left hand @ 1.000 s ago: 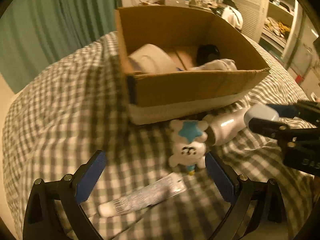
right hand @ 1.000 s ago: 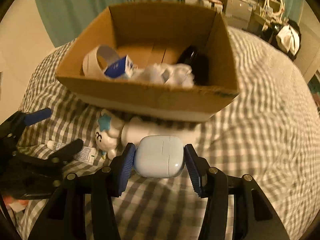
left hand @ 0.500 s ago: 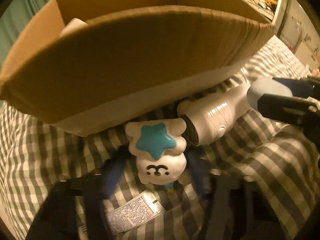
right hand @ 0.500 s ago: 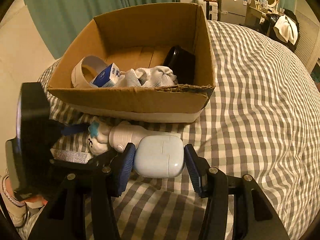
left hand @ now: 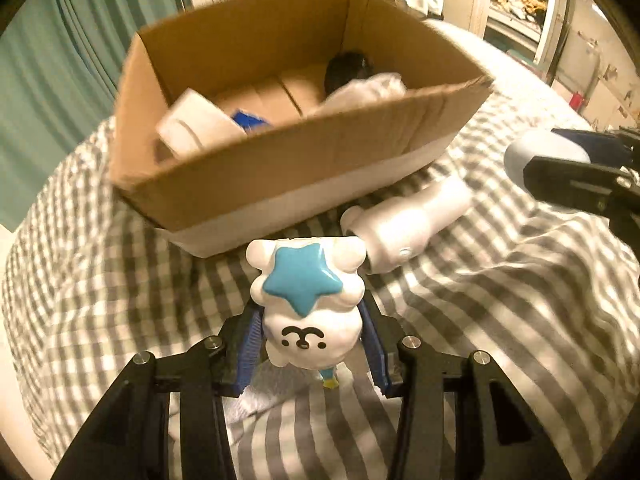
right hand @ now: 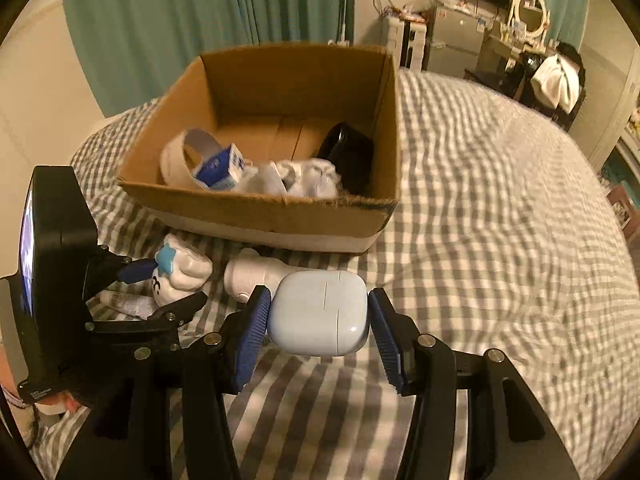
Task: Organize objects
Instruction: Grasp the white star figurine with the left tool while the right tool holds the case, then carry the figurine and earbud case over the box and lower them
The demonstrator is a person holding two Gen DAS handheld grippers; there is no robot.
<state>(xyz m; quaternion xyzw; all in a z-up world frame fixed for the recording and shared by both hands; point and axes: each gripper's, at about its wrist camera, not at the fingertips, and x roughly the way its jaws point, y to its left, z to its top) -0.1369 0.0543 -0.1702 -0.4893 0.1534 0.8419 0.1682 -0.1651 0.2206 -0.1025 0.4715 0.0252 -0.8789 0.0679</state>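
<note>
Bear figurine (left hand: pixel 307 312) now between left jaws.

Lighting is warm, yellowish and moderately dim in both views. Fisheye distortion curves straight edges, with black vignetting at the corners. In the left wrist view the cardboard box (left hand: pixel 280 128) shows motion blur. The checked bedcover (right hand: pixel 500 220) appears soft and smeared toward the right wrist view's edge. Soft shadows fall beneath the box.
</note>
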